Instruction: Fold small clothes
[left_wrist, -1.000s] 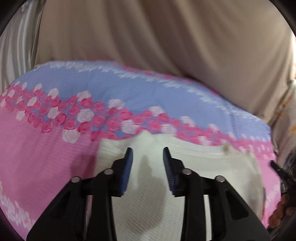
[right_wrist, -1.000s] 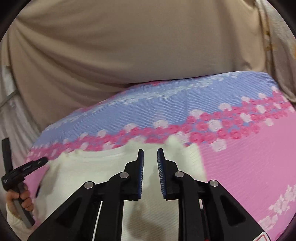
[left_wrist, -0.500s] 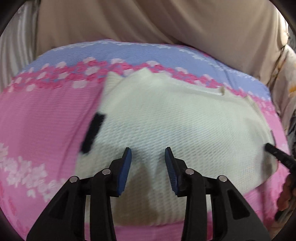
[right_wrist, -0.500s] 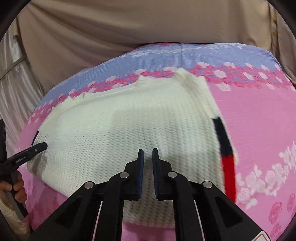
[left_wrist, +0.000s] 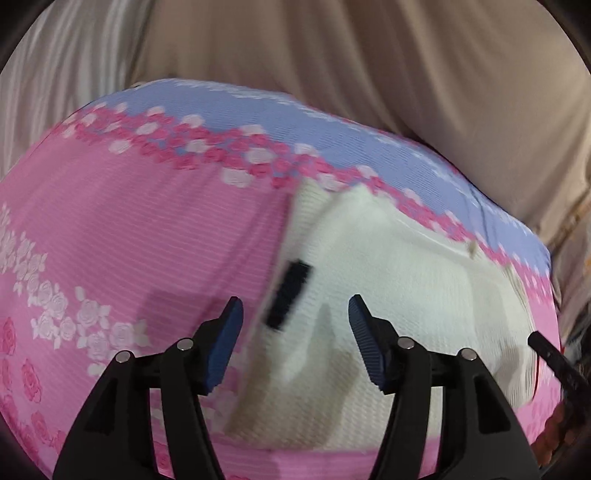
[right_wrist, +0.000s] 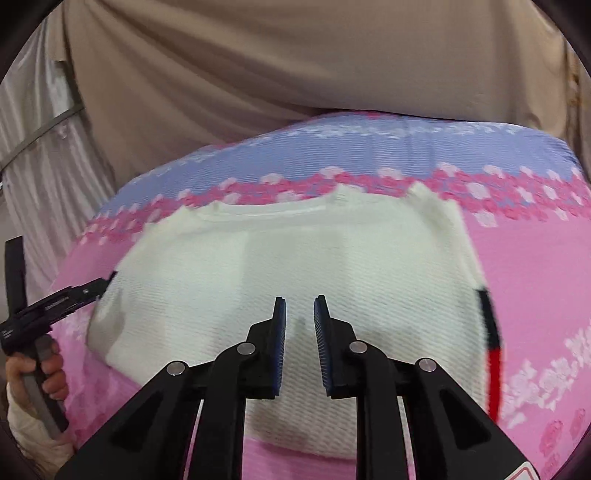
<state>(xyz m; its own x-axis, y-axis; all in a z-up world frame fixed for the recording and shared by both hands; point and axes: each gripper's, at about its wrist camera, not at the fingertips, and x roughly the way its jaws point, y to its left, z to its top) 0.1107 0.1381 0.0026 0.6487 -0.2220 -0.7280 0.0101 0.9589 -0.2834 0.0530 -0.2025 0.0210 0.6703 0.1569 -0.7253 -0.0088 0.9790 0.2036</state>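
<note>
A cream knitted garment (left_wrist: 399, 280) lies folded into a flat block on a pink and blue floral sheet (left_wrist: 129, 229). It also shows in the right wrist view (right_wrist: 280, 266). A black cuff band (left_wrist: 290, 293) sits at its left edge, and a black and red band (right_wrist: 493, 354) at its right edge. My left gripper (left_wrist: 295, 336) is open and empty above the garment's left edge. My right gripper (right_wrist: 299, 332) hovers over the garment's near middle, jaws a narrow gap apart, holding nothing. The left gripper's tip (right_wrist: 74, 295) shows at the garment's left side.
Beige curtain fabric (right_wrist: 295, 74) hangs behind the sheet's far edge. The sheet's near edge falls away below both grippers. A hand (right_wrist: 40, 373) holds the left gripper's handle at the far left of the right wrist view.
The left gripper has swung left to the garment's left edge and opened wider. The right gripper opened slightly from nearly closed. Both views pulled back from the garment over the last second.
</note>
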